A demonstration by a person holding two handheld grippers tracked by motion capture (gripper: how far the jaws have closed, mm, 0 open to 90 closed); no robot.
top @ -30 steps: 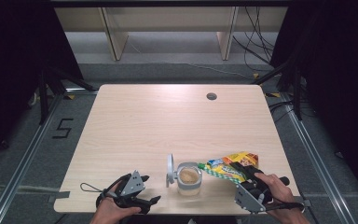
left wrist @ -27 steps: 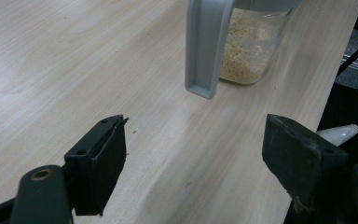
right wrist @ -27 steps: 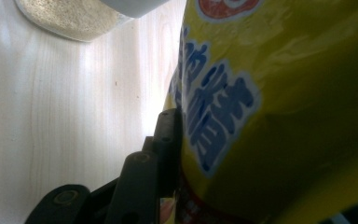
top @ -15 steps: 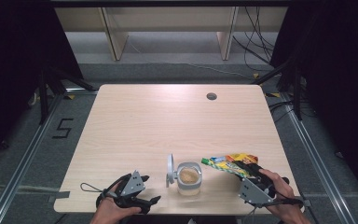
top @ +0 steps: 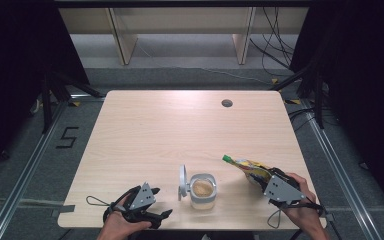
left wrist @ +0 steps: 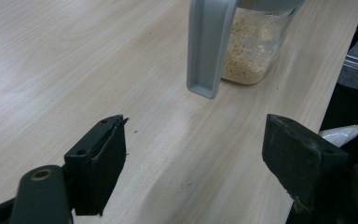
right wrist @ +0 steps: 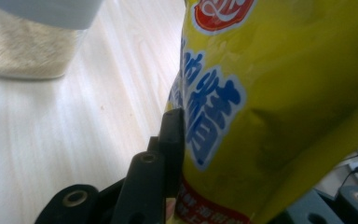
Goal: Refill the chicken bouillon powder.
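A clear jar (top: pixel 202 190) holding tan granules stands near the table's front edge, its grey hinged lid (top: pixel 182 182) flipped open to the left. The jar (left wrist: pixel 251 51) and the lid (left wrist: pixel 209 46) also appear ahead in the left gripper view. My left gripper (top: pixel 156 214) rests open on the table left of the jar, nothing between its fingers (left wrist: pixel 105 158). My right gripper (top: pixel 260 177) is shut on a yellow snack bag (top: pixel 247 167), held right of the jar and away from its mouth. The bag (right wrist: pixel 270 102) sits close in the right gripper view, one finger (right wrist: pixel 170 140) pressed against it.
The wooden table (top: pixel 180 130) has a round cable hole (top: pixel 226 103) at its far right. Shelving legs and cables lie on the floor beyond. The front table edge runs just below both hands.
The right gripper has drawn the snack bag back to the right, off the jar's mouth, and tipped it more upright. The left gripper has stayed still.
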